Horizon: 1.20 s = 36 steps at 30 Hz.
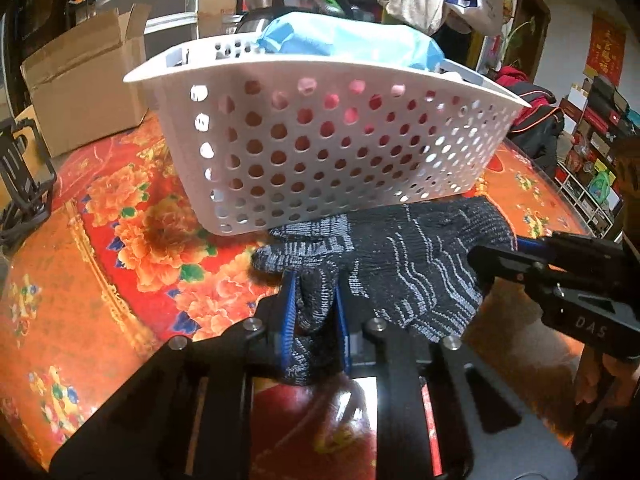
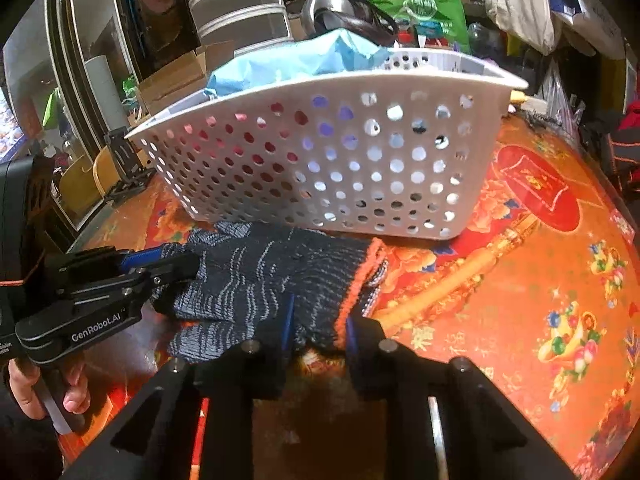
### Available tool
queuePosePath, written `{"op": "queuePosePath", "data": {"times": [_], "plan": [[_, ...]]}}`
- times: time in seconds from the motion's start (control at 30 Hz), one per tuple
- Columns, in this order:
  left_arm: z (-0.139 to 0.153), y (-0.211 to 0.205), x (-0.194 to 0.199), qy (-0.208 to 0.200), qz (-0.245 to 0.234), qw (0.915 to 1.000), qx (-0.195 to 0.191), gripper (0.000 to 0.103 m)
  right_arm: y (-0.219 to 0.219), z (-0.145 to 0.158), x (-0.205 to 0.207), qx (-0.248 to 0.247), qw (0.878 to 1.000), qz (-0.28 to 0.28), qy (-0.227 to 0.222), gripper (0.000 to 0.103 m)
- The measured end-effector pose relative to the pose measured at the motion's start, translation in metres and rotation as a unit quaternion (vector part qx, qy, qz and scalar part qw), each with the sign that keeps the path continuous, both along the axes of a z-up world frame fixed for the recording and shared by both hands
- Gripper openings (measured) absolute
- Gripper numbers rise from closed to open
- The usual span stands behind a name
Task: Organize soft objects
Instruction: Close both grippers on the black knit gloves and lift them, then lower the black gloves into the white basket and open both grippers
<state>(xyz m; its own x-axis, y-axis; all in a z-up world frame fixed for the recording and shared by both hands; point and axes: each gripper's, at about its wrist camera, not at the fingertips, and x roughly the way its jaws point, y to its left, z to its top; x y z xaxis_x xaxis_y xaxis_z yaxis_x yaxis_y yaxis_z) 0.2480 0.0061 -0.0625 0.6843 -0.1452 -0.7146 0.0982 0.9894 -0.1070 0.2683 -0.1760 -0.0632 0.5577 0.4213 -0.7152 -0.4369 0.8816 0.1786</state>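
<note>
We hold both grippers angled downward. Our left gripper [image 1: 316,304] pinches the glove's [image 1: 400,264] finger end between nearly closed jaws; our right gripper [image 2: 318,326] clamps its cuff. Our left hand [image 2: 44,388] wraps its handle.

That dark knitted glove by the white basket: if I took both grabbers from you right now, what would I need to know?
Left gripper: shut on the knitted glove at its finger end.
Right gripper: shut on the glove's orange cuff.
The glove lies on the floral tablecloth, against the white perforated basket.
Done: blue cloth already in the basket.
Left: lift the glove in, probably.
</note>
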Motion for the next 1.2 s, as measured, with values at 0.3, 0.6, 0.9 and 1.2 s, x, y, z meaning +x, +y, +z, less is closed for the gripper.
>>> {"op": "queuePosePath", "data": {"times": [0.3,0.6,0.9,1.2], "plan": [[0.013,-0.002,-0.025,-0.027,-0.011,0.9996,0.003,0.016,-0.003,0.009,-0.011,0.013,1.000,0.007,-0.020,0.021],[0.036,0.014,-0.084,-0.087,-0.004,0.9956,-0.035,0.016,0.008,0.030,-0.054,-0.027,0.996,0.031,-0.084,0.021],[0.107,0.017,-0.108,-0.136,-0.022,0.9892,-0.049,0.016,-0.012,0.089,-0.077,0.015,0.990,0.024,-0.138,0.021],[0.208,0.014,-0.066,-0.182,-0.018,0.9829,-0.020,0.016,-0.019,0.173,-0.044,0.055,0.981,-0.003,-0.183,0.021]]}}
